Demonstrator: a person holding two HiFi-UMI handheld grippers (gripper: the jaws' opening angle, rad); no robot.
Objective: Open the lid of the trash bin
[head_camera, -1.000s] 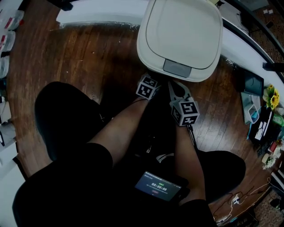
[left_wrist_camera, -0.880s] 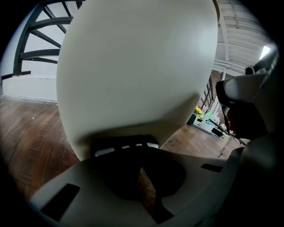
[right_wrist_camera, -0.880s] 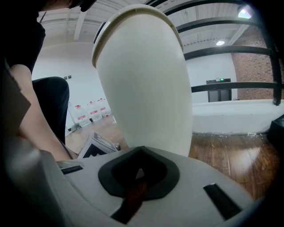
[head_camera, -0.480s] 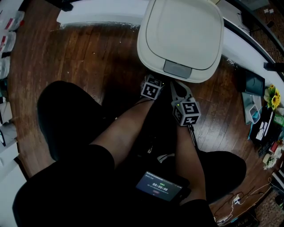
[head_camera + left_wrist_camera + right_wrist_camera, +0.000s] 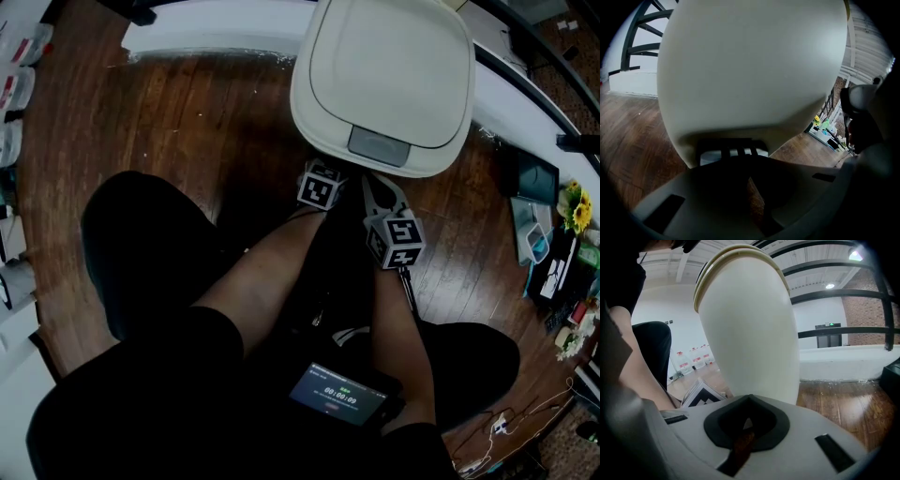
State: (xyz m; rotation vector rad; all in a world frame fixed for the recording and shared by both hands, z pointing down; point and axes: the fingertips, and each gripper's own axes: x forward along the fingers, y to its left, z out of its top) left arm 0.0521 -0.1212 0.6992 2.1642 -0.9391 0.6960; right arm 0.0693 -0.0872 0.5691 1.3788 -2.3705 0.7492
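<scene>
Since a second ago the left gripper (image 5: 324,178) has slid a little right and up the frame, closer under the front edge of the cream plastic trash bin (image 5: 380,66); the right gripper (image 5: 370,185) has barely shifted. The bin stands on the dark wooden plank floor (image 5: 187,122) at the top centre of the head view, its domed lid down, with a grey rectangular latch (image 5: 378,145) at the near rim. Both grippers sit just below that rim, side by side. In the left gripper view the jaws are drawn together, only a thin sliver of floor between them, pointing at the black ribbed foot pedal (image 5: 731,151) at the bin's base. The right gripper's jaws are likewise pressed together on nothing, the bin wall just ahead.
</scene>
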